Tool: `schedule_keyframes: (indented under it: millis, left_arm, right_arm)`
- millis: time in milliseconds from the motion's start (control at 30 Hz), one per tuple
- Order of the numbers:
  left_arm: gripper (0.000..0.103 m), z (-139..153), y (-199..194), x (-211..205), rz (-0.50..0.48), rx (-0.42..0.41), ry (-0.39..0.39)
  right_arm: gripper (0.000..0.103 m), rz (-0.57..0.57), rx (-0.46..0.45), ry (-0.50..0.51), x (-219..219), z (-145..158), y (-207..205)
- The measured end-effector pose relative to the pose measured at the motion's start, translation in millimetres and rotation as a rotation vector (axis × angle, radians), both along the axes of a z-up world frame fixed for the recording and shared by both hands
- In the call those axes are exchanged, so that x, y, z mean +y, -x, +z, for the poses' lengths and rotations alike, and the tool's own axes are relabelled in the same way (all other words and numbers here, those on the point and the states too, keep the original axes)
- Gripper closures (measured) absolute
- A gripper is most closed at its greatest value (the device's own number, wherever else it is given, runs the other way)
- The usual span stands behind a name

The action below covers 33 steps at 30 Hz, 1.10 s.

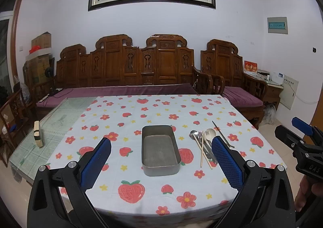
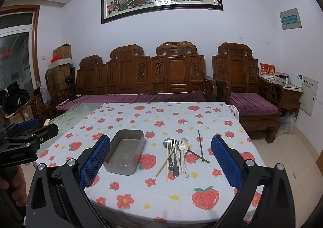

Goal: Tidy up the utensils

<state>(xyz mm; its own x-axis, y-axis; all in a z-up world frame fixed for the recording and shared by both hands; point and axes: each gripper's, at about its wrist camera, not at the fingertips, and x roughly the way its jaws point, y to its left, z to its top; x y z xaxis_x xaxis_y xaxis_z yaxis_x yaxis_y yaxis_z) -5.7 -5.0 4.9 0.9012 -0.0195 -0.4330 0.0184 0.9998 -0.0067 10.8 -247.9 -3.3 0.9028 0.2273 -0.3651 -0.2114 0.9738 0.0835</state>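
Note:
An empty rectangular metal tin (image 1: 159, 150) (image 2: 126, 151) sits on the strawberry-print tablecloth. Right of it lies a pile of utensils (image 1: 203, 143) (image 2: 177, 155): metal spoon, forks, a white spoon, light wooden chopsticks (image 2: 165, 159), and dark chopsticks (image 2: 199, 146) off to the right. My left gripper (image 1: 161, 159) is open and empty, held above the table's near edge facing the tin. My right gripper (image 2: 160, 159) is open and empty, facing the utensil pile. Each gripper shows at the edge of the other's view.
The table (image 1: 141, 107) has a glass strip on its left bearing a small block (image 1: 38, 134). A carved wooden sofa (image 1: 125, 70) and armchair (image 2: 242, 78) stand behind the table. Boxes are stacked at the back left.

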Motion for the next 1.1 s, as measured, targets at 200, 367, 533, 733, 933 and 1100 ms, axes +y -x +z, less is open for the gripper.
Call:
schedule_keyframes:
  millis: [200,367,533,733,933,1100]
  left_arm:
    - [0.006,0.4,0.3,-0.5,0.0,0.0,0.0]
    - [0.006,0.4,-0.3,-0.1,-0.001,0.001,0.0]
    - [0.006,0.5,-0.5,-0.1,0.0,0.001,-0.001]
    - [0.006,0.6,-0.5,-0.3,0.0,0.001,-0.001]
    - [0.006,0.9,-0.1,-0.8,0.0,0.004,-0.002]
    - [0.006,-0.4,0.3,-3.0,-0.002,0.008,-0.001]
  right_arm:
    - [0.002,0.0,0.0,-0.001,-0.1,-0.3,-0.3]
    - [0.002,0.0,0.0,-0.001,-0.9,-0.4,-0.5]
    - [0.002,0.0,0.0,-0.002,-2.1,-0.5,-0.5]
    - [0.002,0.0,-0.001,-0.002,-4.6,-1.3,-1.1]
    - [0.002,0.002,-0.002,-0.003,-0.5,-1.6,-1.2]
    - [0.002,0.004,-0.002,0.0,-0.9,-2.5,-1.5]
